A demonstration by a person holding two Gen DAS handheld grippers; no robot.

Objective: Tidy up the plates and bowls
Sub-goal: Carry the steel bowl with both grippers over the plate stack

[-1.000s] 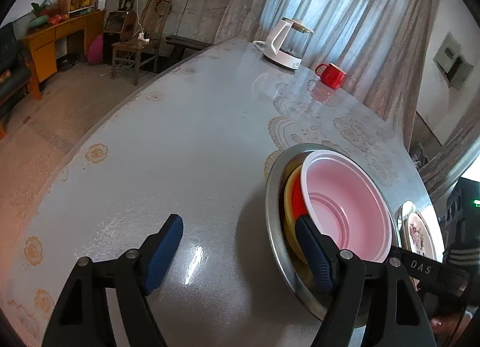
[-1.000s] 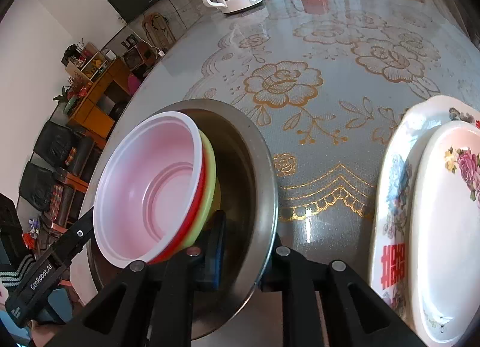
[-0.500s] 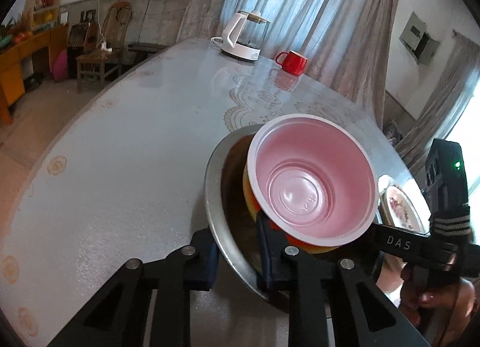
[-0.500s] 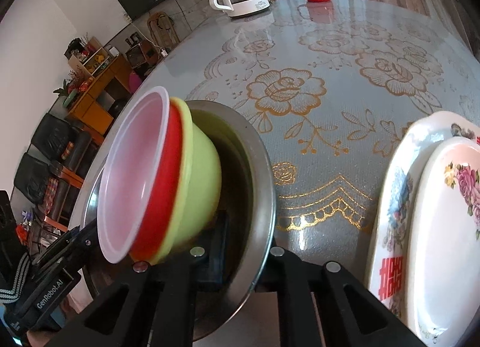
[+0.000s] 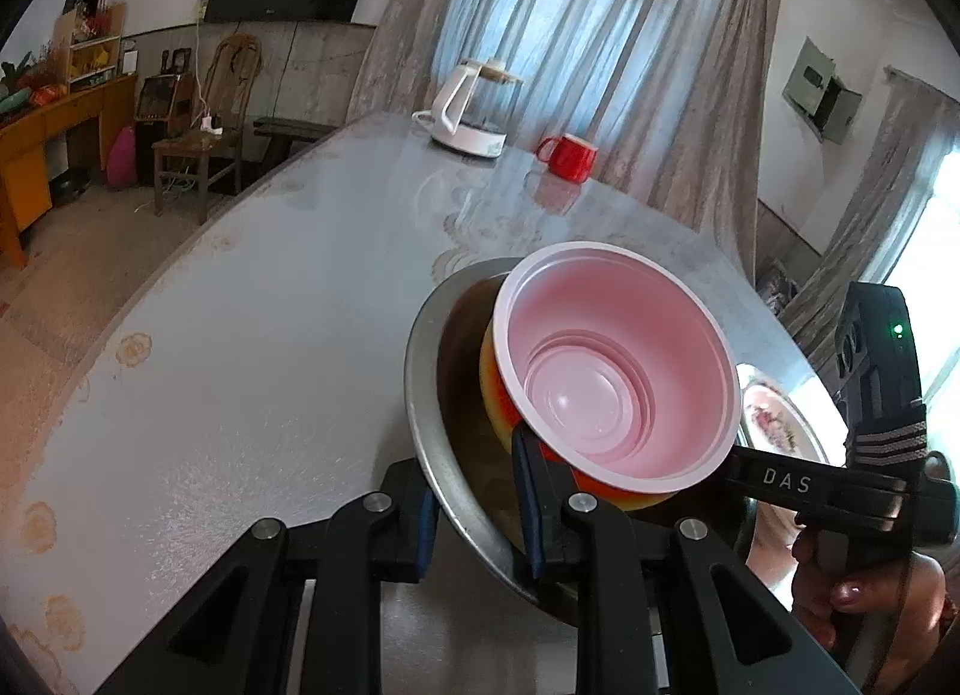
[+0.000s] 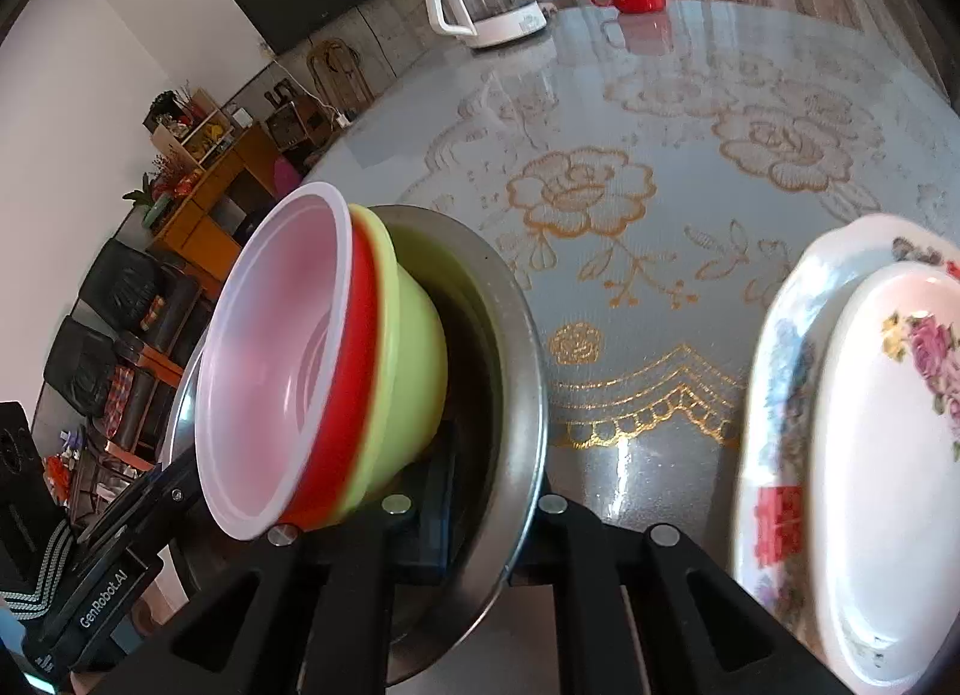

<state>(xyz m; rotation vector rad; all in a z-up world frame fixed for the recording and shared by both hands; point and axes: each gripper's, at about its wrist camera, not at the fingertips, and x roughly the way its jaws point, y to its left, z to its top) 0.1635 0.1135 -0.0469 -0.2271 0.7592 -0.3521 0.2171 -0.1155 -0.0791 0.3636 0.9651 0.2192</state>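
Note:
A steel basin (image 5: 427, 395) holds a nested stack: a pink bowl (image 5: 612, 365) inside a red bowl (image 6: 354, 371) inside a green bowl (image 6: 408, 347). The stack leans over inside the basin. My left gripper (image 5: 474, 503) is shut on the basin's near rim. My right gripper (image 6: 492, 509) is shut on the rim at the other side of the basin (image 6: 522, 347), and it shows in the left wrist view as a black bar (image 5: 798, 482). Two flowered plates (image 6: 870, 455) lie stacked to the right on the table.
A white kettle (image 5: 468, 113) and a red mug (image 5: 567, 155) stand at the far side of the glass-topped table (image 5: 270, 305). A wooden chair (image 5: 198, 137) and an orange desk (image 5: 36, 131) stand on the floor past the table's left edge.
My left gripper moved right and closed on the basin's rim. The basin has tilted up, and the bowl stack now leans towards the left gripper.

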